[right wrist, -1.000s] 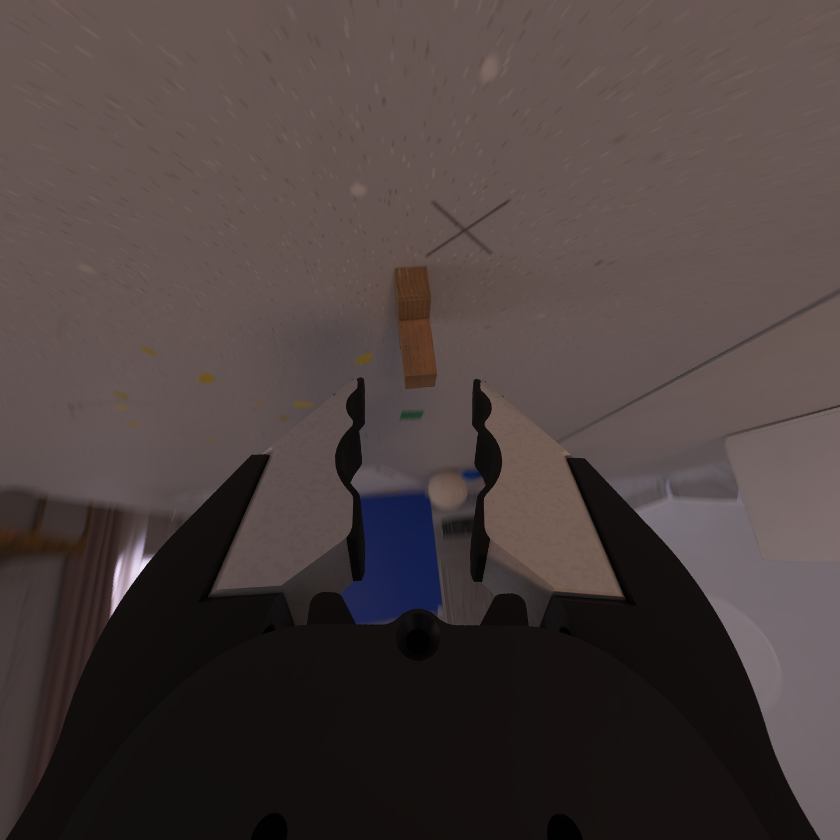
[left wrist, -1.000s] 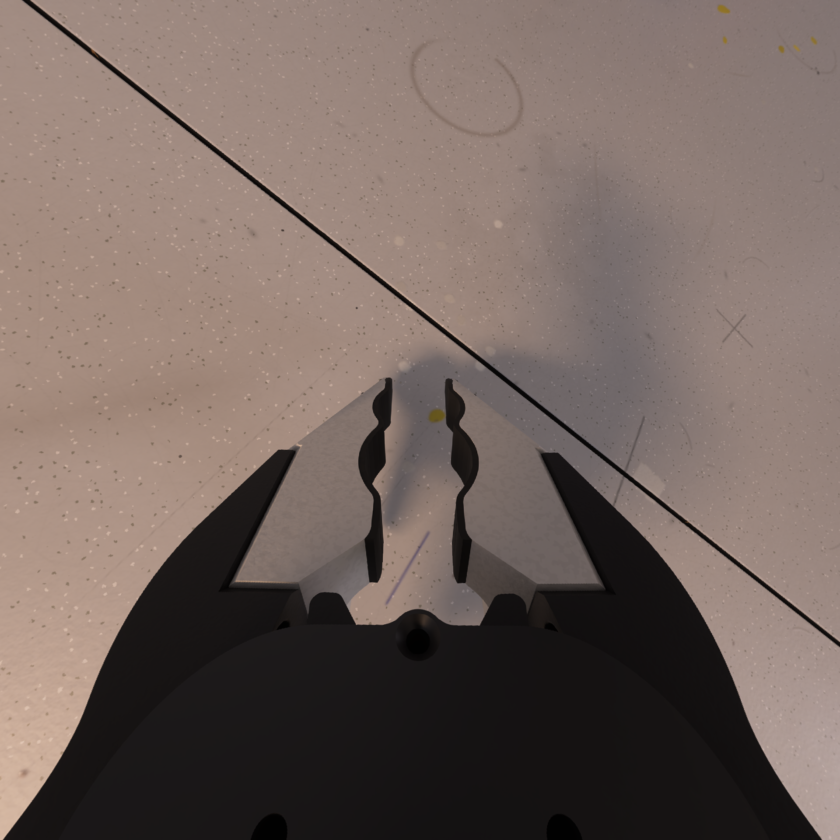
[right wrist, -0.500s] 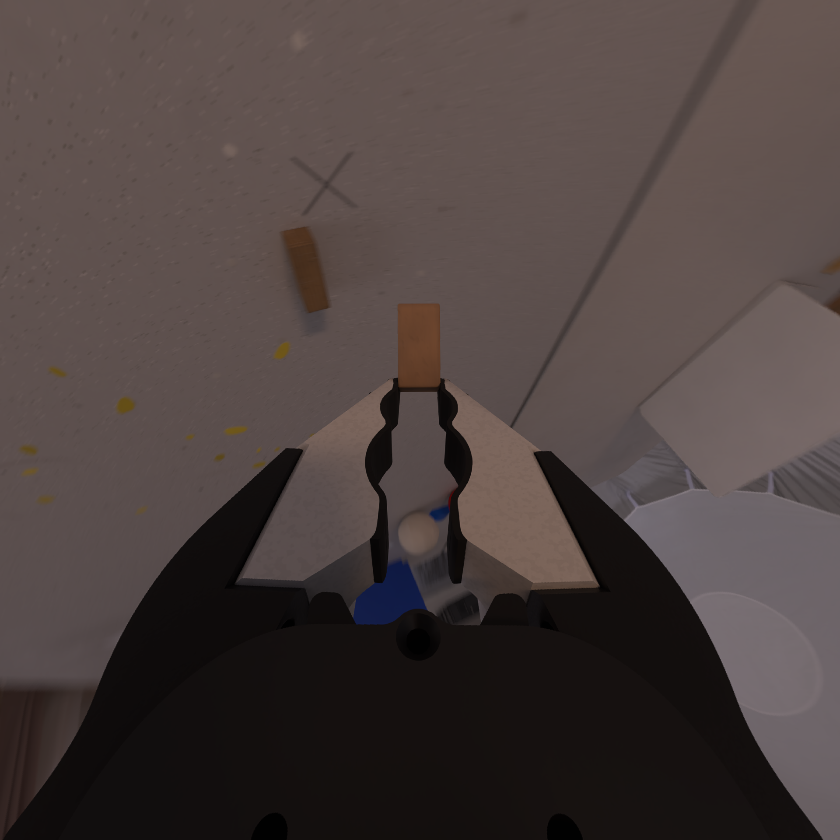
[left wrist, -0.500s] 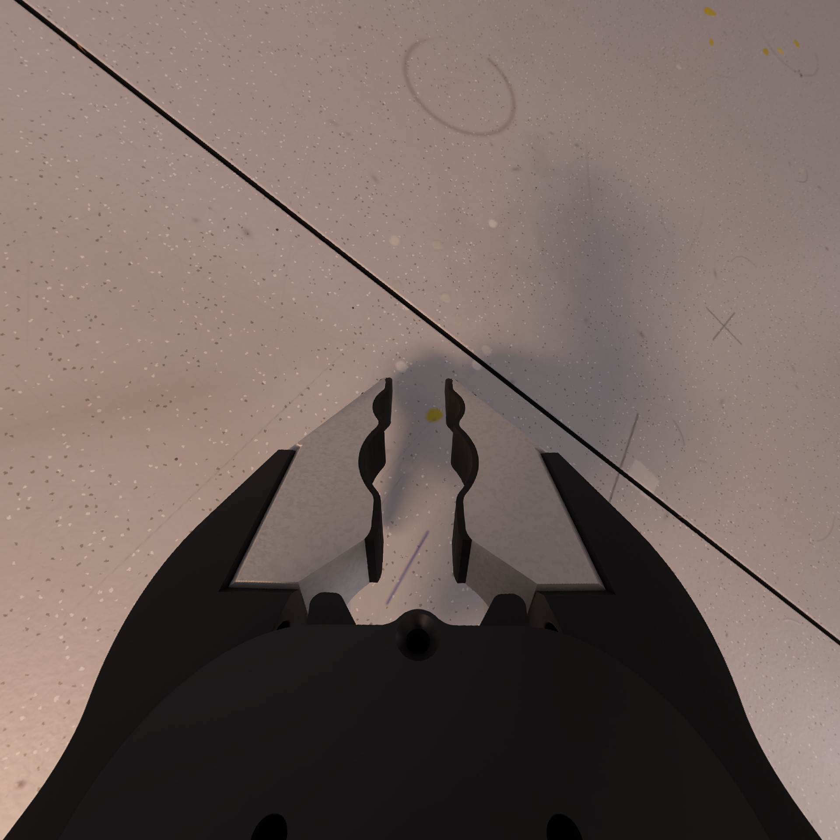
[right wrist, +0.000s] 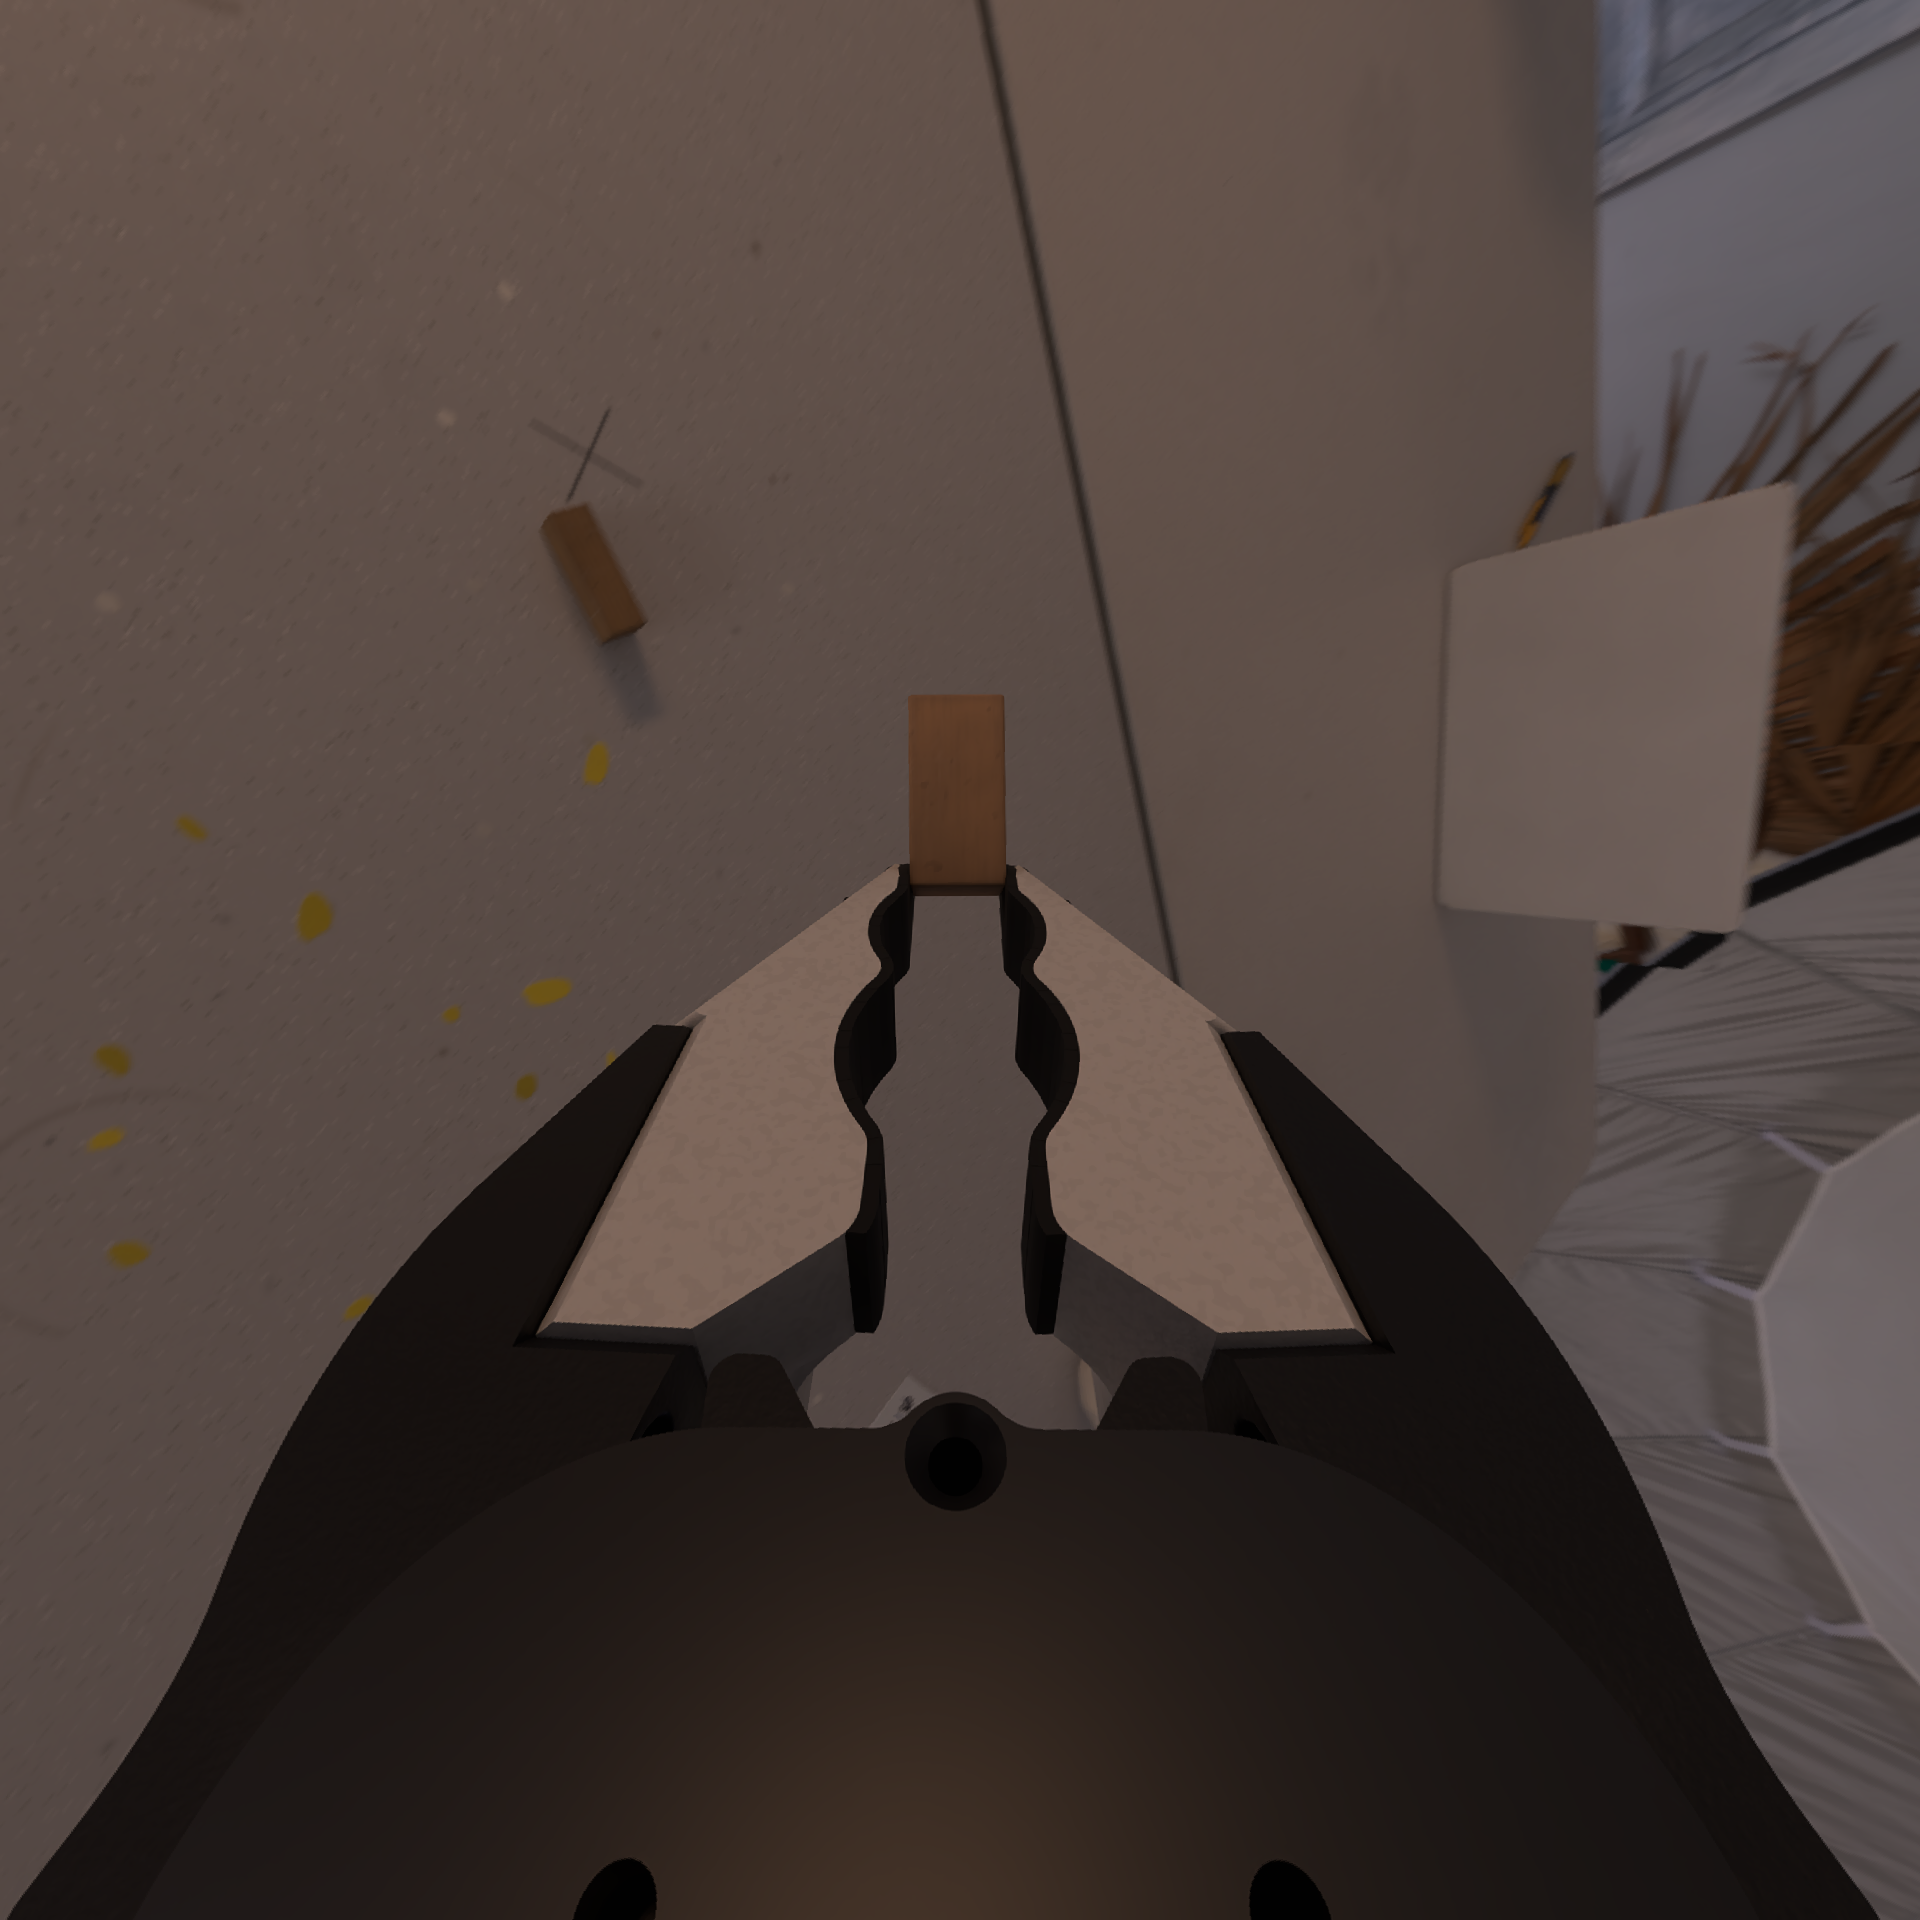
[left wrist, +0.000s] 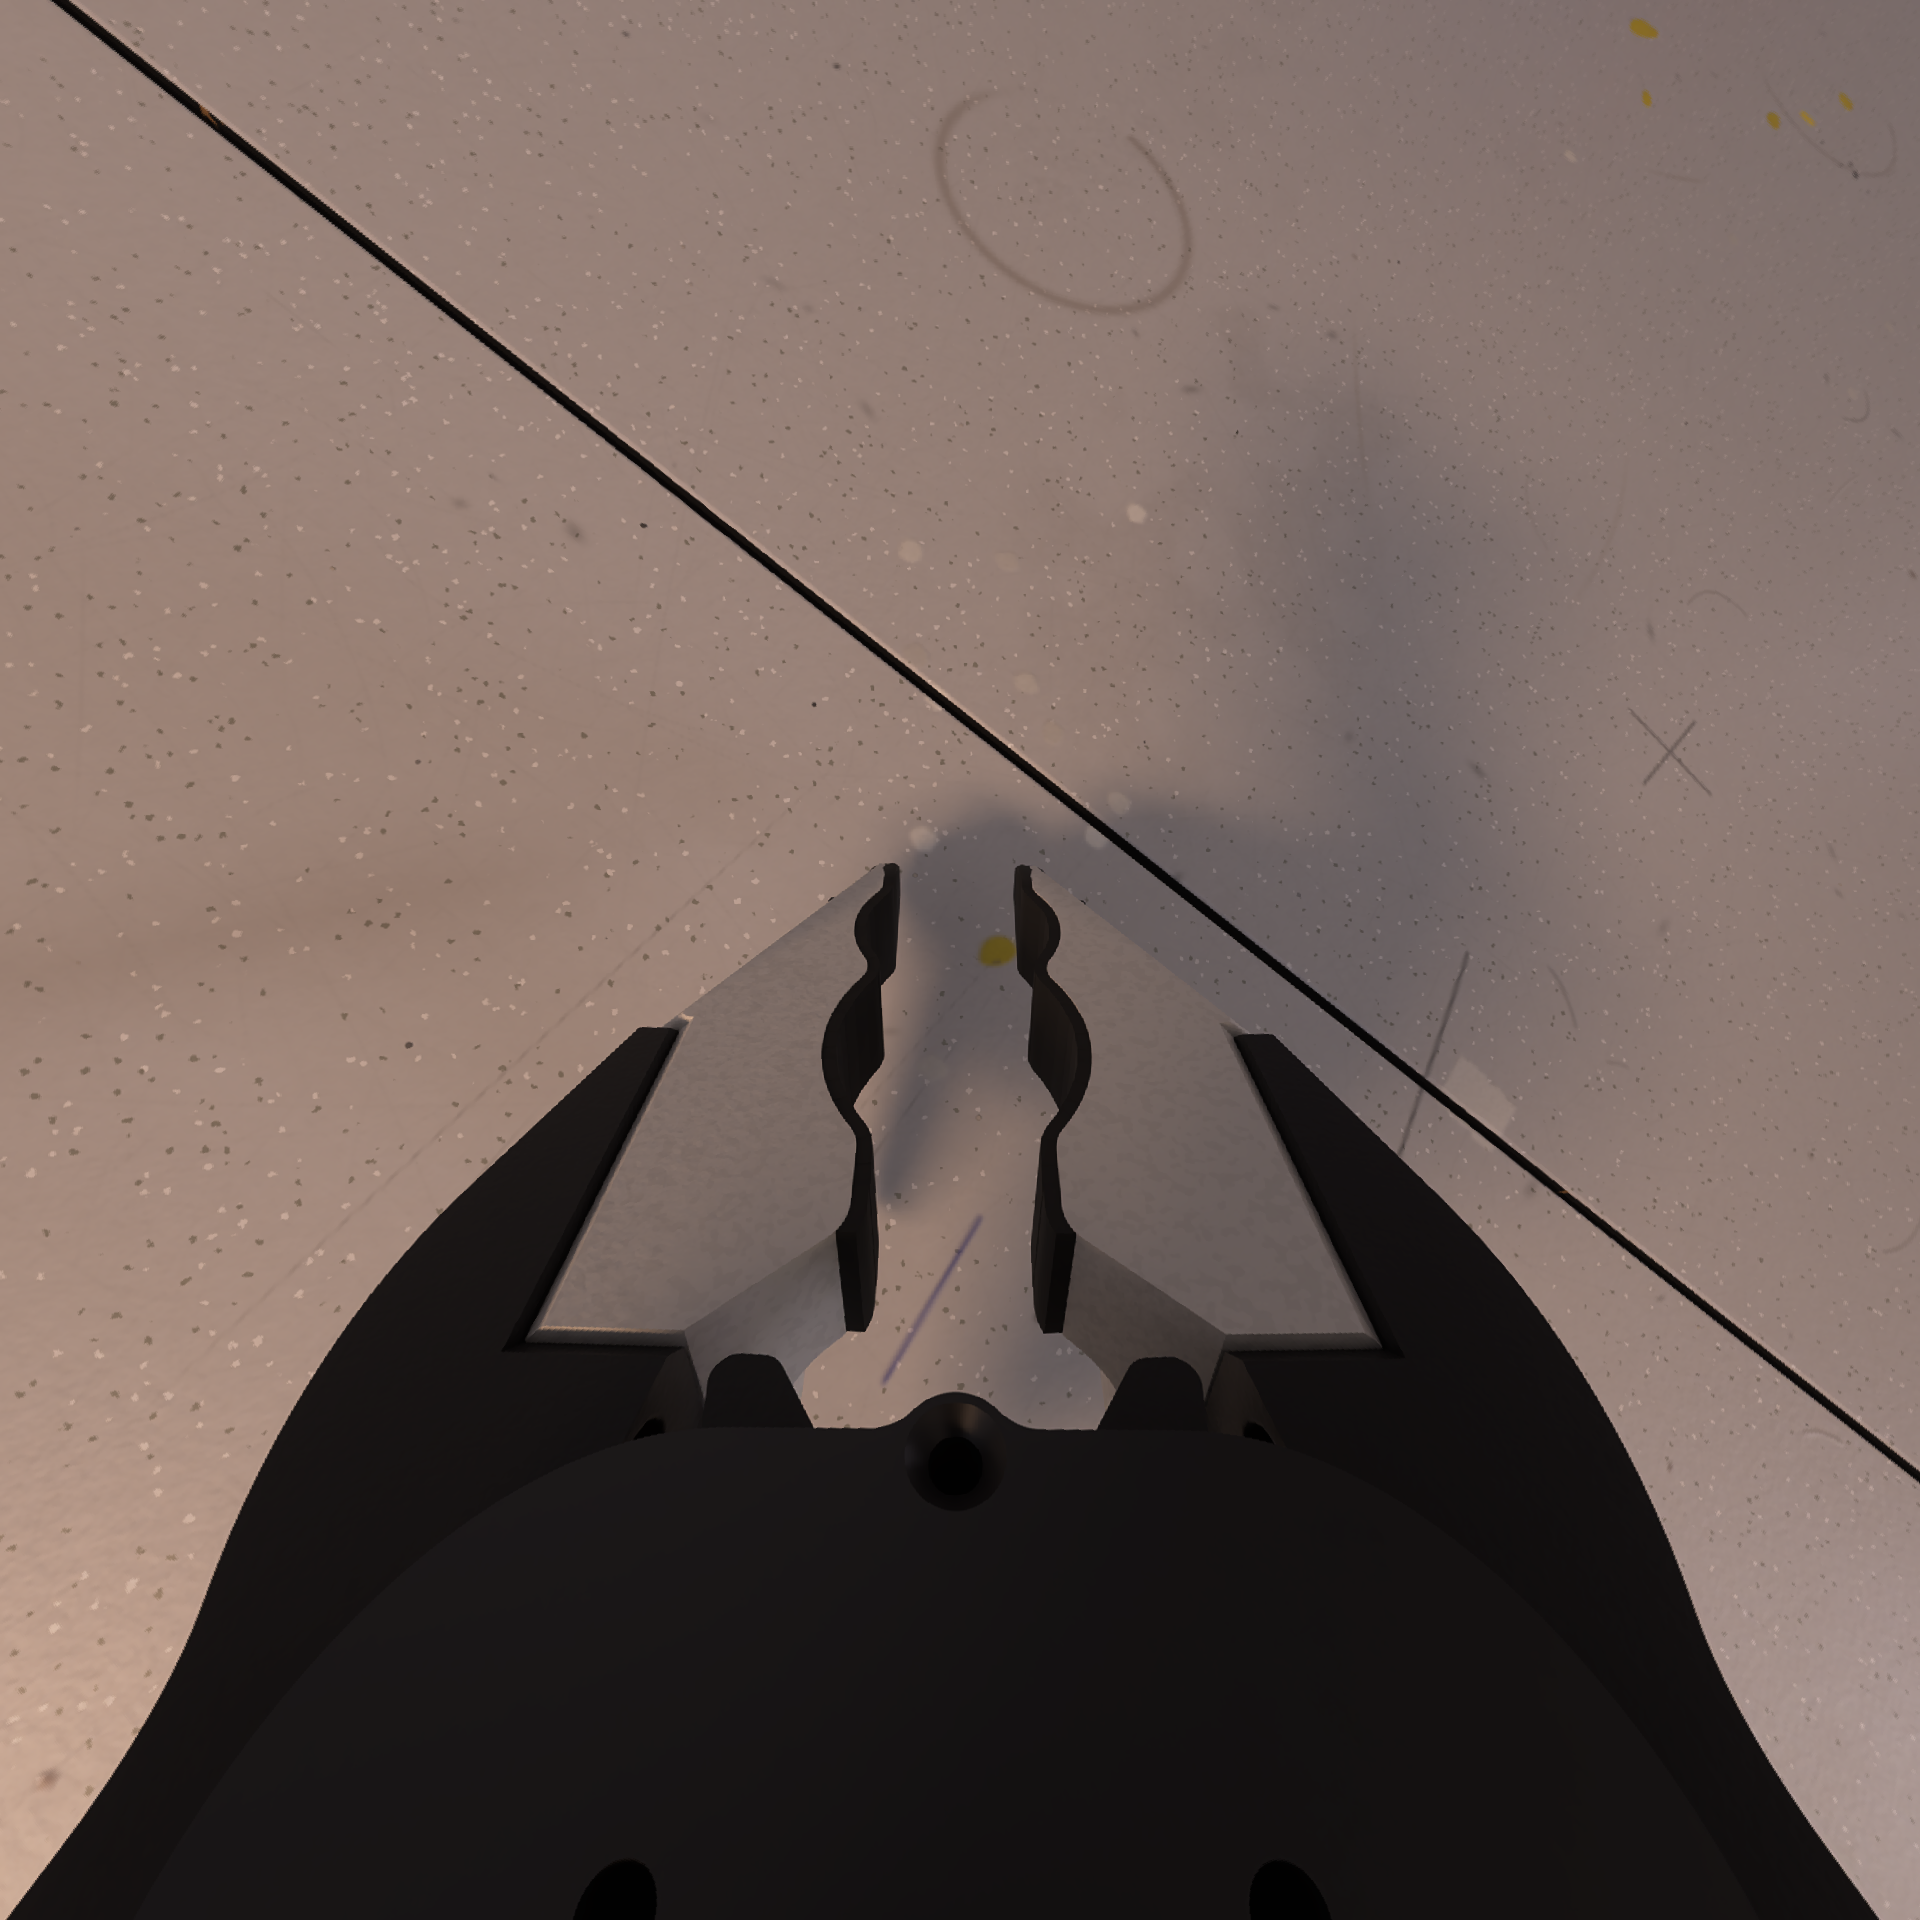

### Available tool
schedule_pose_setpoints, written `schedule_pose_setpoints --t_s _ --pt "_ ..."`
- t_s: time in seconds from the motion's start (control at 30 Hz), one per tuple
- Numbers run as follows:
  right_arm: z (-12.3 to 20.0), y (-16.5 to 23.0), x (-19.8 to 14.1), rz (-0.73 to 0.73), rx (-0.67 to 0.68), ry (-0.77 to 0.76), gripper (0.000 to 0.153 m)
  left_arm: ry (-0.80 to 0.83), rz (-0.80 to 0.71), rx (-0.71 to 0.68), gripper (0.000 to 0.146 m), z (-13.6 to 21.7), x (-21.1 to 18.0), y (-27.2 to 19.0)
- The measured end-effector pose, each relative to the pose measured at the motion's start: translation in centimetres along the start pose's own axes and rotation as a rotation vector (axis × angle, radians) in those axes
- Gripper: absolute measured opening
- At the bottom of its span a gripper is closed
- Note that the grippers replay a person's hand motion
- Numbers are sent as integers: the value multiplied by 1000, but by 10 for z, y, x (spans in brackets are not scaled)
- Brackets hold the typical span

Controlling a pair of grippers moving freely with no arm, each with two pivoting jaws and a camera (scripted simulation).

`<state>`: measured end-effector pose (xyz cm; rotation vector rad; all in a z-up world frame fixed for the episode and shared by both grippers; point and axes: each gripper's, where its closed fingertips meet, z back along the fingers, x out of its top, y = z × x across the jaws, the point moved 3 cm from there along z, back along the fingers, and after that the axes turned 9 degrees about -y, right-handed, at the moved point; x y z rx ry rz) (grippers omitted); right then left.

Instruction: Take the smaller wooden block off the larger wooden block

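In the right wrist view, my right gripper is shut on the smaller wooden block. The block stands out past the fingertips, held clear of the table. The larger wooden block lies alone on the grey table, up and to the left, apart from the held block. In the left wrist view, my left gripper hovers over the bare tabletop with a narrow gap between its fingers and nothing in it. Neither block shows in that view.
A dark seam runs across the table, which ends at an edge on the right. A white box and a pale faceted object lie beyond it. A pencilled cross and yellow specks mark the table.
My right gripper has closed on the smaller block and carried it off the larger one, which now lies farther left. The right view has swung round. The left gripper has barely moved.
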<state>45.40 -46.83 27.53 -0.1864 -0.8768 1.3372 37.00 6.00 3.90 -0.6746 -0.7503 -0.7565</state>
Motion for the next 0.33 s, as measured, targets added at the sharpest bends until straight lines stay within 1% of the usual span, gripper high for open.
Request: schedule_pose_setpoints --t_s 0.1,0.17,0.27,0.33 --pt "-2 17 -22 4 69 86 16 -2 2 2 22 0 0 0" --pt "-10 31 -31 4 142 150 16 -1 0 5 22 0 0 0" --pt "-23 47 -30 -28 235 168 16 -2 -1 7 21 0 0 0" --pt "-33 48 -29 -29 238 194 16 -2 -1 7 21 0 0 0"
